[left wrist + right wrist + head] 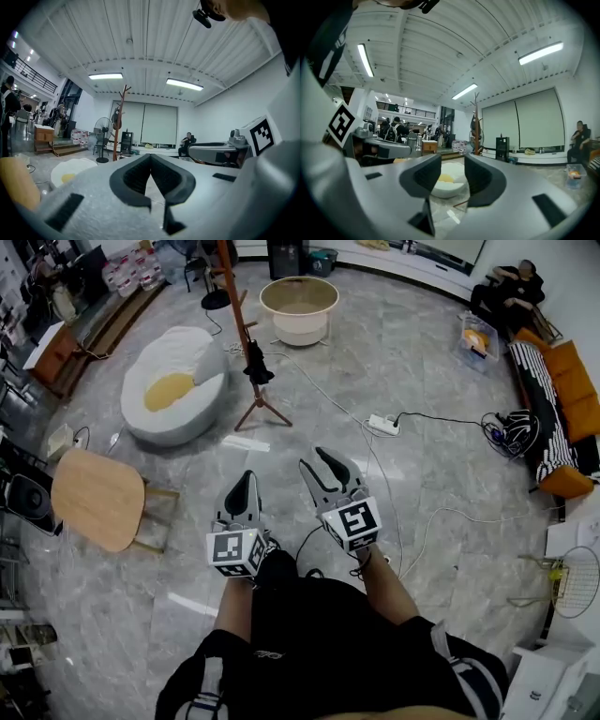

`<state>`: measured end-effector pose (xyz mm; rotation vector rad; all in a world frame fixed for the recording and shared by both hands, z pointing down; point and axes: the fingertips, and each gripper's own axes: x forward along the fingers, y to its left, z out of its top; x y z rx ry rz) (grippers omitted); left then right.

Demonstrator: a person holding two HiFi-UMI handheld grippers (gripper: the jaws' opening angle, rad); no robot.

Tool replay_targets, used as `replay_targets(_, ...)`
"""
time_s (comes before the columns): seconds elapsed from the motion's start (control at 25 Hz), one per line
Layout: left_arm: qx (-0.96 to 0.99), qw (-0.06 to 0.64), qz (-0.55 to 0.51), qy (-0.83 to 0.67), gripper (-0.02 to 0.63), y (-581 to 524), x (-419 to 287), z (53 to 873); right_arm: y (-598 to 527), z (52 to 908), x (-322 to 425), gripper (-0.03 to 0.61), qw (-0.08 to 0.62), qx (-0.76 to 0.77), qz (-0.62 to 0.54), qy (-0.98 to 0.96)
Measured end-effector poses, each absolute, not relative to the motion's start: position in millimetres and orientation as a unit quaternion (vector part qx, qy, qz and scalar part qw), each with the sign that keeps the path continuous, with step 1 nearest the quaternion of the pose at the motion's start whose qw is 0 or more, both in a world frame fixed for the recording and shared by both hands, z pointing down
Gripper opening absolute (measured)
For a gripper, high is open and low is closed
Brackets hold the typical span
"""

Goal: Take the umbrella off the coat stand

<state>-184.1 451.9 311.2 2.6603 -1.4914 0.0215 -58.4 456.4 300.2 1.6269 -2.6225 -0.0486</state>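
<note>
Our left gripper (pixel 245 476) is squeezed shut, our right gripper (pixel 319 461) spread, empty. We should walk to the coat stand (pixel 232 287) far ahead, then grab the umbrella (pixel 255 362).

My grey left claw (pixel 245 480): jaws together. Grey right claw (pixel 317 461): jaws apart. Folded black umbrella (pixel 256 363) hangs on orange wooden coat stand (pixel 246 329), well ahead.

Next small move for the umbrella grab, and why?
Probably step toward the brown wooden coat stand: the black folded umbrella hangs on it, far beyond the shut left gripper and the open, empty right gripper, which should lead.
</note>
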Motion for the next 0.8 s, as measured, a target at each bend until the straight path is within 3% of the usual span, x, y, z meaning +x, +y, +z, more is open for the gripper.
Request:
replay_targets(0.36, 0.874, 0.059, 0.023, -0.481, -0.002, 445, -161, 334, 456, 325, -30, 0.23, 0.033, 0.53, 0.006, -0.847)
replay_targets(0.8, 0.887, 0.064, 0.037, -0.456, -0.002, 360, -129, 346, 380, 347, -1, 0.315, 0.036, 0.545, 0.028, -0.837)
